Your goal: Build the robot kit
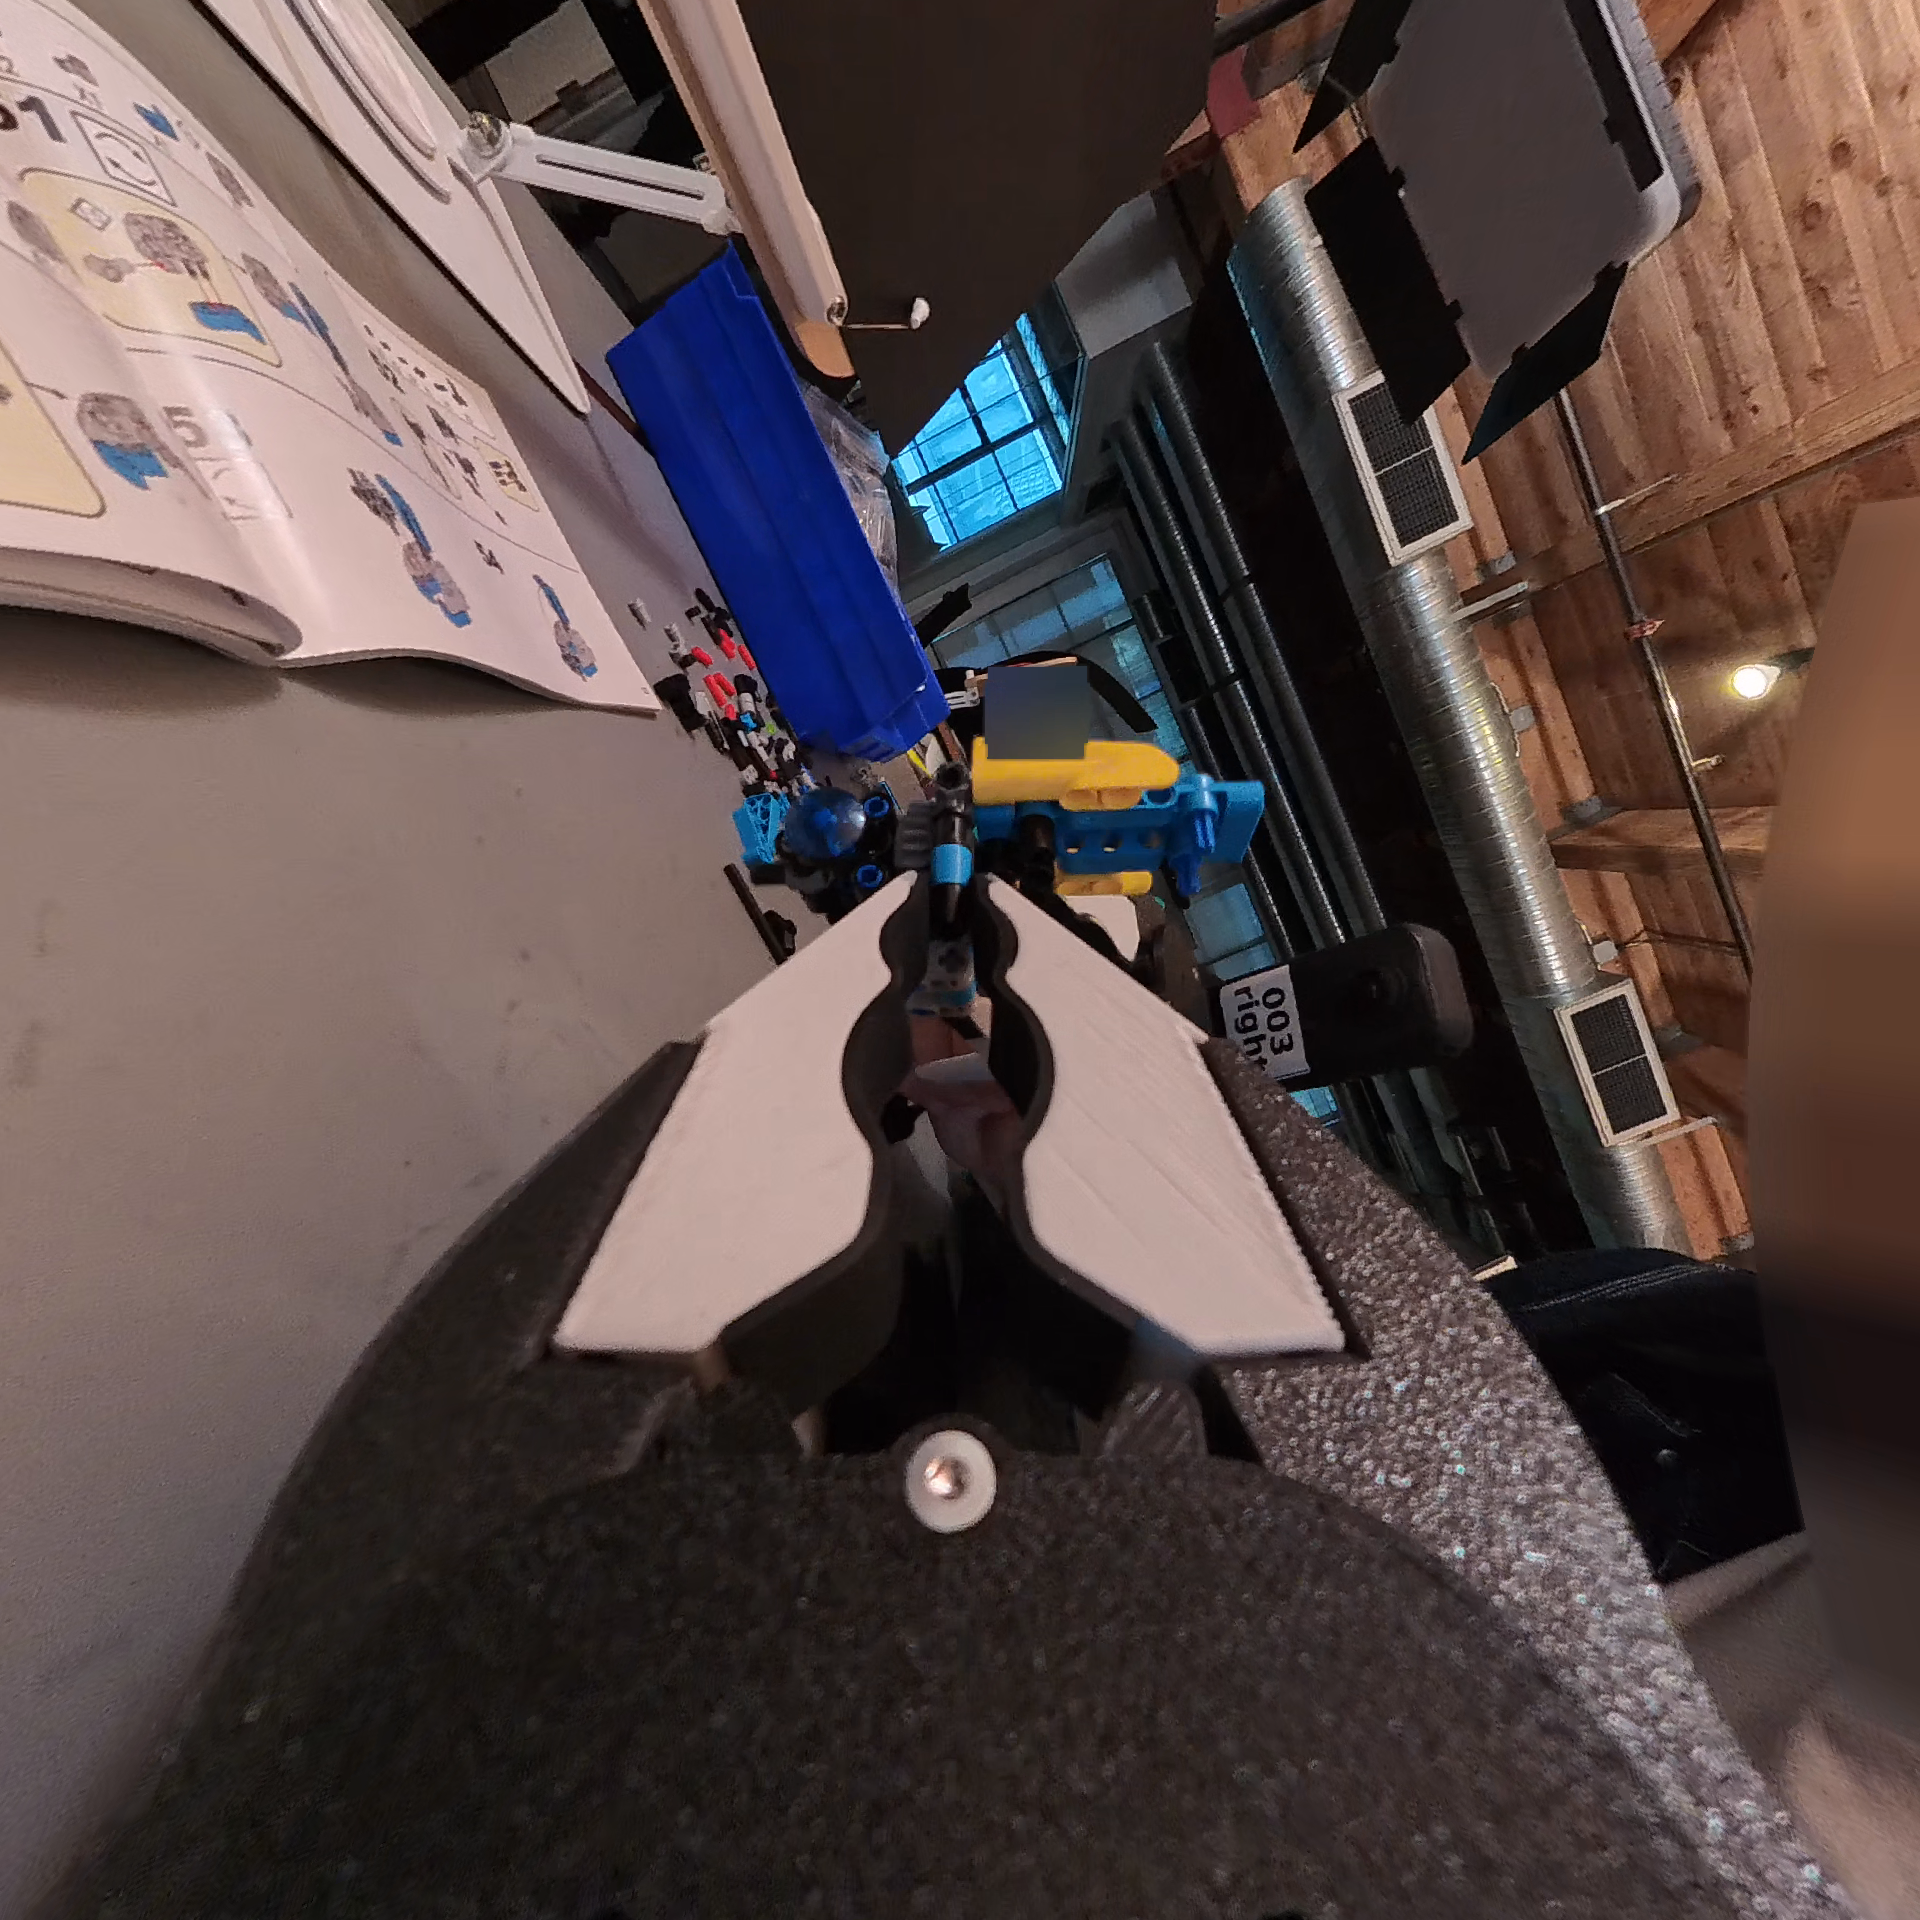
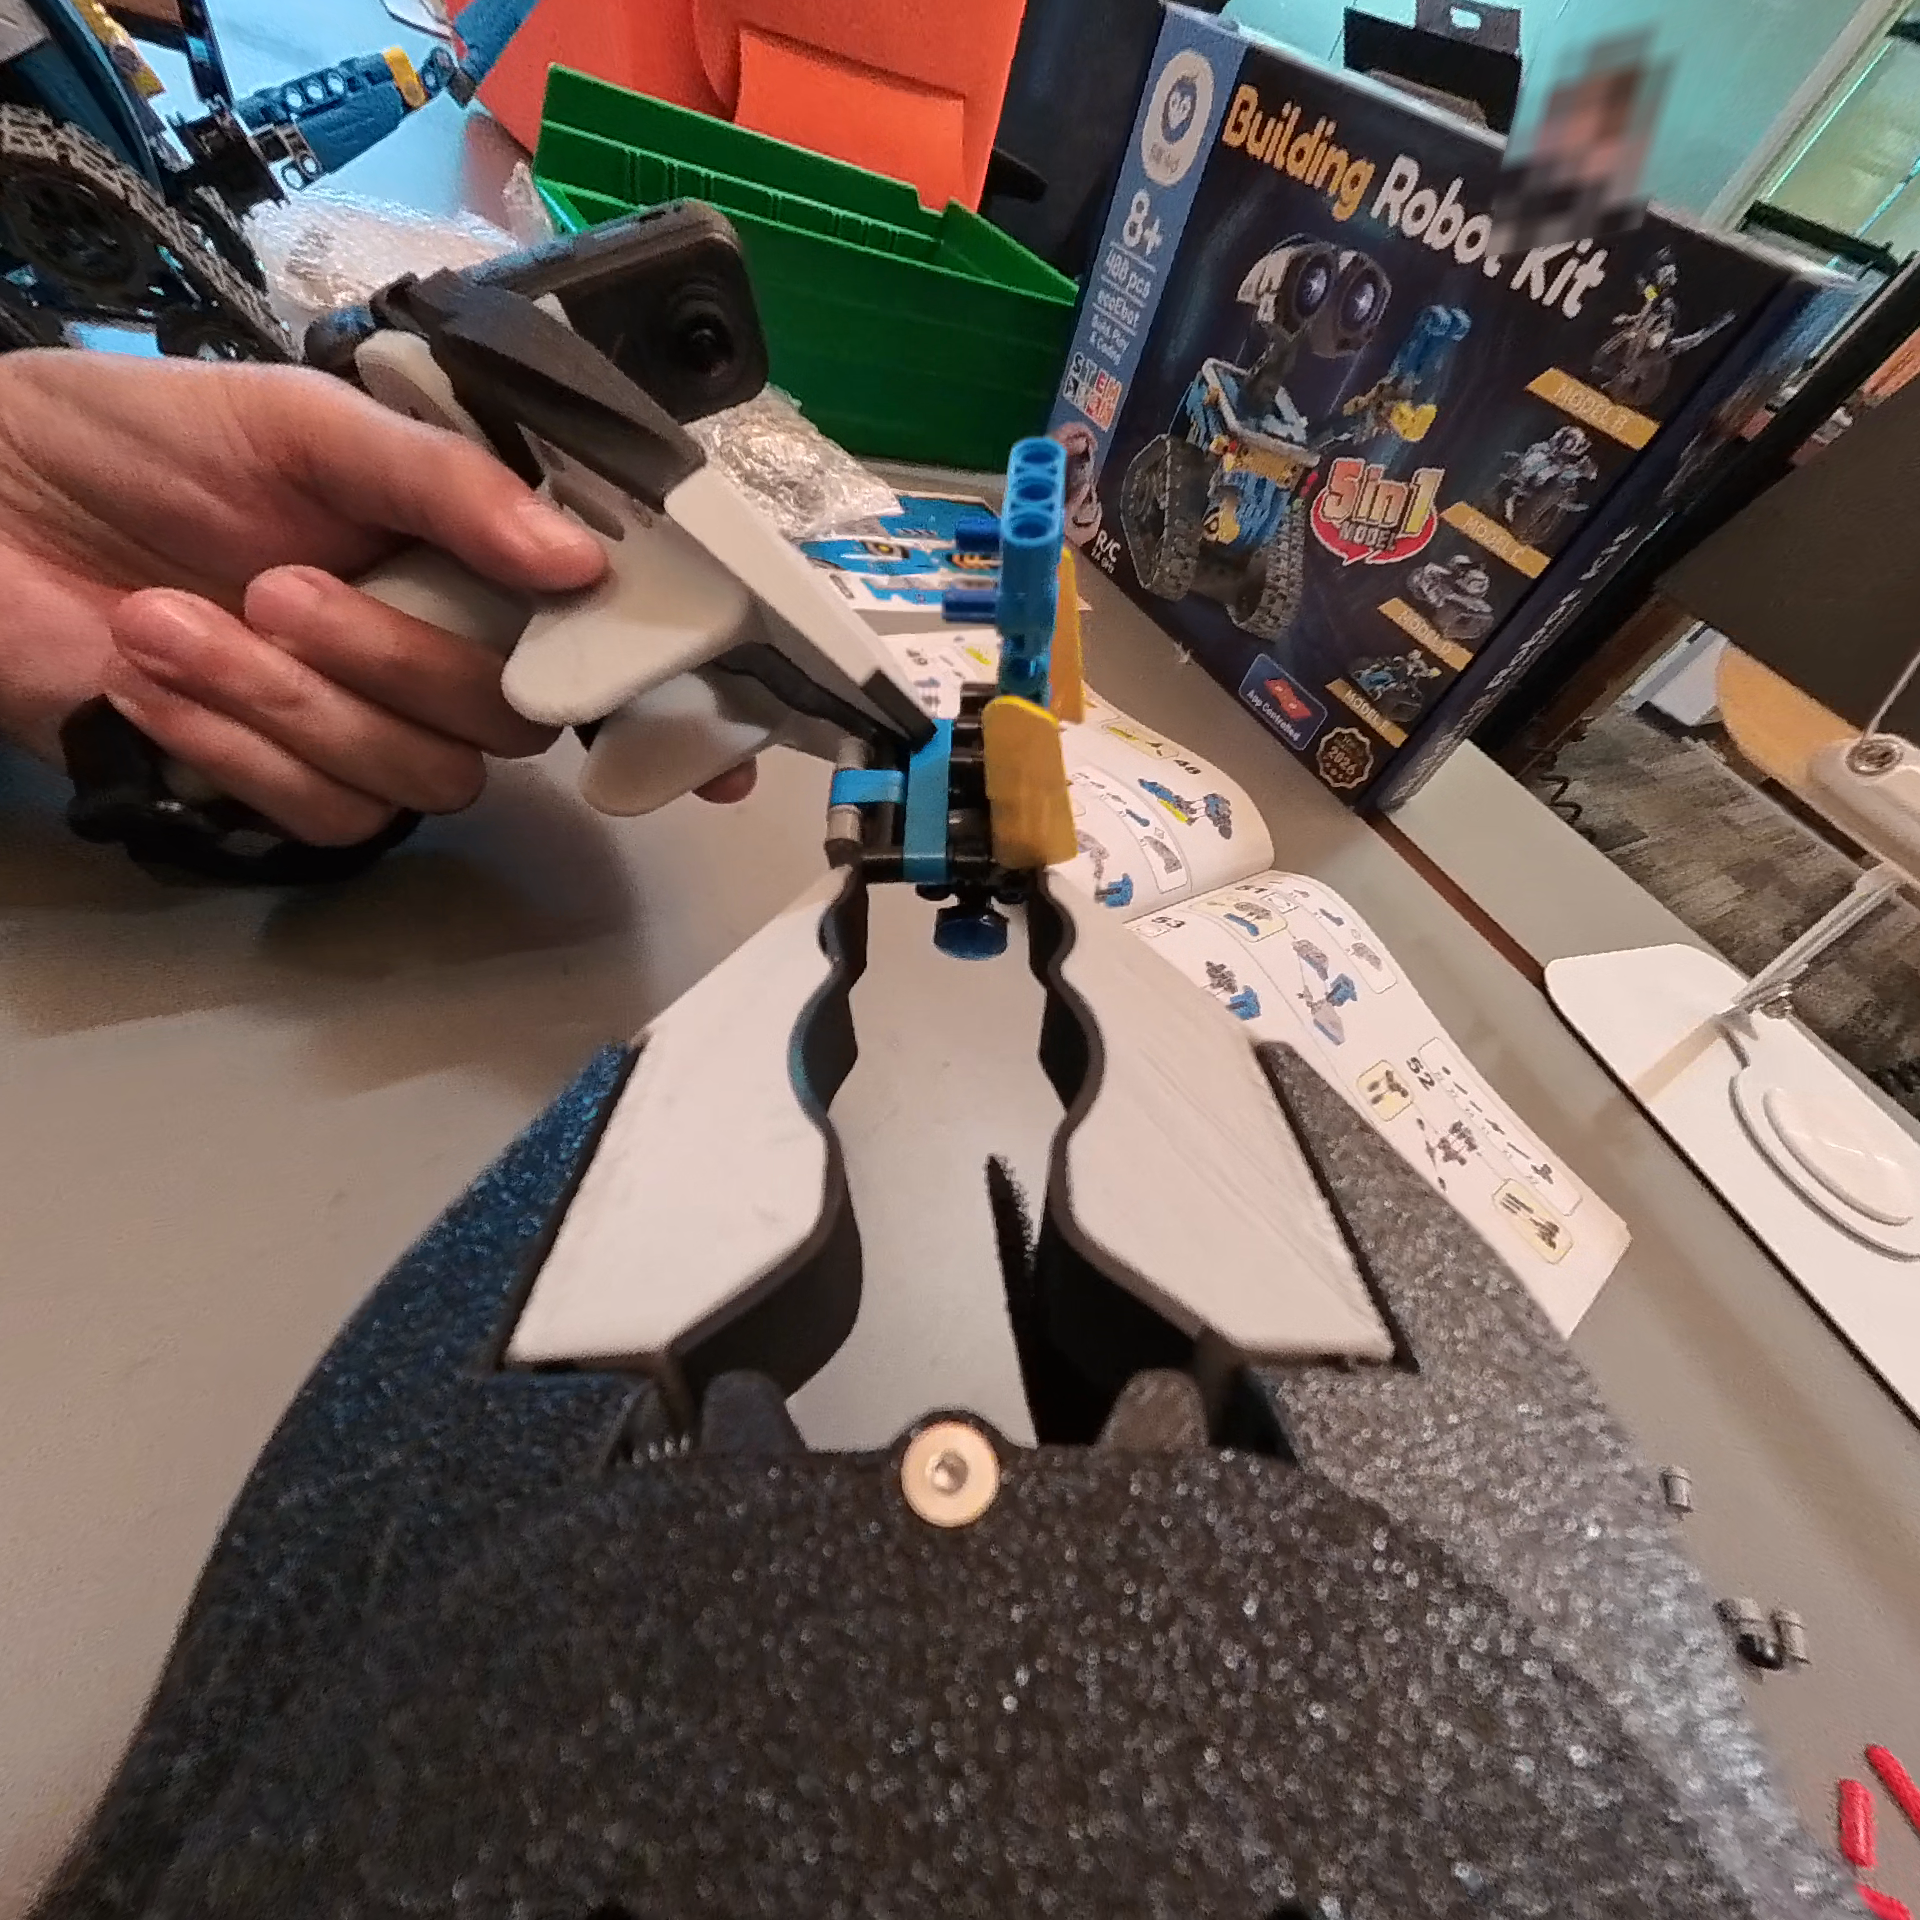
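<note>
Bricks in blue, yellow and black make up the small assembly (image 2: 961, 769) you hold between both tools above the grey worktop (image 2: 208, 1091). Your right gripper (image 2: 948, 894) has its jaws part-way open and clamped on the black lower frame of the assembly, one fingertip on each side, with a blue round knob (image 2: 966, 928) hanging in the gap between them. Your left gripper (image 1: 951, 899) is closed to a narrow gap on a thin black and blue rod (image 1: 950, 883) at the side of the same assembly; in the right wrist view your hand (image 2: 260, 582) squeezes its handle. An open instruction booklet (image 2: 1340, 1039) lies flat on the worktop just behind the assembly, and a dark kit box (image 2: 1403, 416) stands upright beyond it. A green bin (image 2: 831, 301) sits farther back. In the left wrist view a blue bin (image 1: 769, 520) stands beside a scatter of small loose pieces (image 1: 722, 675).
</note>
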`<state>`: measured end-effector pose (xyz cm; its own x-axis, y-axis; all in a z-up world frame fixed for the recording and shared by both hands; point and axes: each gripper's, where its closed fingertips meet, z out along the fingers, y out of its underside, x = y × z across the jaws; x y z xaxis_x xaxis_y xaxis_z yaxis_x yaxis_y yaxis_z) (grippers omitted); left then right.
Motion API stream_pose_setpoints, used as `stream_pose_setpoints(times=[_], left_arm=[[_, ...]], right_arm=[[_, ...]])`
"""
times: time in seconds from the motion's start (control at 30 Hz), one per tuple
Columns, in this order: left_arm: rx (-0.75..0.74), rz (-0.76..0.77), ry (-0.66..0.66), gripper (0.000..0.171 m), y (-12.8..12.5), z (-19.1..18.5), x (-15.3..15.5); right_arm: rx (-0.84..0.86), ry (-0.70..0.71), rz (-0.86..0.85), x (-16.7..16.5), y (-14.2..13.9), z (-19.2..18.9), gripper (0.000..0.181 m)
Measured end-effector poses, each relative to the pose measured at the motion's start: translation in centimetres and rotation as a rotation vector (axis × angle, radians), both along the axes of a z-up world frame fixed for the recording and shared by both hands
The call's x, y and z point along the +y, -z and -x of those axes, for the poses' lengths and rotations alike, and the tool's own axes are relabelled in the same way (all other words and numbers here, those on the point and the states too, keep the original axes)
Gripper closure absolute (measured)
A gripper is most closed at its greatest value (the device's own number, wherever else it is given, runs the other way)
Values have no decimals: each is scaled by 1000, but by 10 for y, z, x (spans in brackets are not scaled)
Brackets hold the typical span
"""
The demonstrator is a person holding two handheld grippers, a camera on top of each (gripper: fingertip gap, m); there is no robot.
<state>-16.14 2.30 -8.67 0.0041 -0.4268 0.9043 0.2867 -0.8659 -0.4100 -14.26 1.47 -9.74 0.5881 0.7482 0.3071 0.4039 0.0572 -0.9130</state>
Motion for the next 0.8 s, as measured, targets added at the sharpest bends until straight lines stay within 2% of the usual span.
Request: stream_pose_setpoints(times=[0.2,0.27,0.37,0.5,0.6,0.8], left_arm=[[85,-87,-63,165,0,0,4],[142,-132,-120,165,2,4,10],[144,-130,-131,165,1,6,10],[204,-143,-64,165,8,-4,-1],[295,-194,-34,165,16,-12,-9],[299,-192,-2,165,18,-18,-16]], right_arm=[[53,11,87,4,3,-3,146],[43,28,76,6,5,-7,120],[82,7,83,4,2,0,105],[37,6,54,5,8,4,109],[43,-1,24,3,4,3,123],[-20,-24,50,-1,16,7,134]])
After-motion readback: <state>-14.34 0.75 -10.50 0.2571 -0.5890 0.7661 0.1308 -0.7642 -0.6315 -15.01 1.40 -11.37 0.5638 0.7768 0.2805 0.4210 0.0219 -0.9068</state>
